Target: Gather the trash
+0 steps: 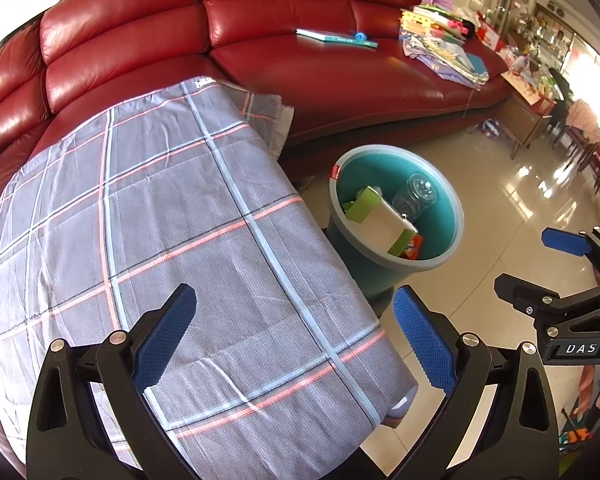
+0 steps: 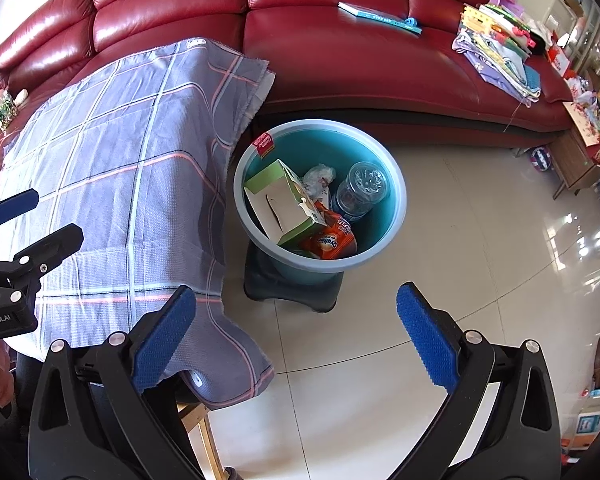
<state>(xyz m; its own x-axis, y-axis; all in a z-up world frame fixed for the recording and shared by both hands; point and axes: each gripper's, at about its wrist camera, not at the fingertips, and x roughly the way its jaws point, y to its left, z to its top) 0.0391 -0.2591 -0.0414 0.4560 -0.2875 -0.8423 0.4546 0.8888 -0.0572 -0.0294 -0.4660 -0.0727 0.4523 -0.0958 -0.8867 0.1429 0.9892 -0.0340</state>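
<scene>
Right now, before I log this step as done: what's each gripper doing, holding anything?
Left gripper: open, holding nothing, over the checked cloth.
Right gripper: open, holding nothing, above the floor near the bin.

A red leather sofa (image 2: 340, 52) curves along the back, glossy cream floor tiles (image 2: 480, 280) before it reflecting daylight. At the sofa's right end stands a wooden cabinet (image 2: 576, 164).

My right claw (image 2: 296, 334) hangs wide apart and empty over the floor (image 2: 440, 280). Ahead, the teal bin (image 2: 384, 236) holds a box (image 2: 278, 204), an orange wrapper (image 2: 332, 240) and a clear jar (image 2: 360, 190), just beside the checked cloth (image 2: 132, 168).
</scene>
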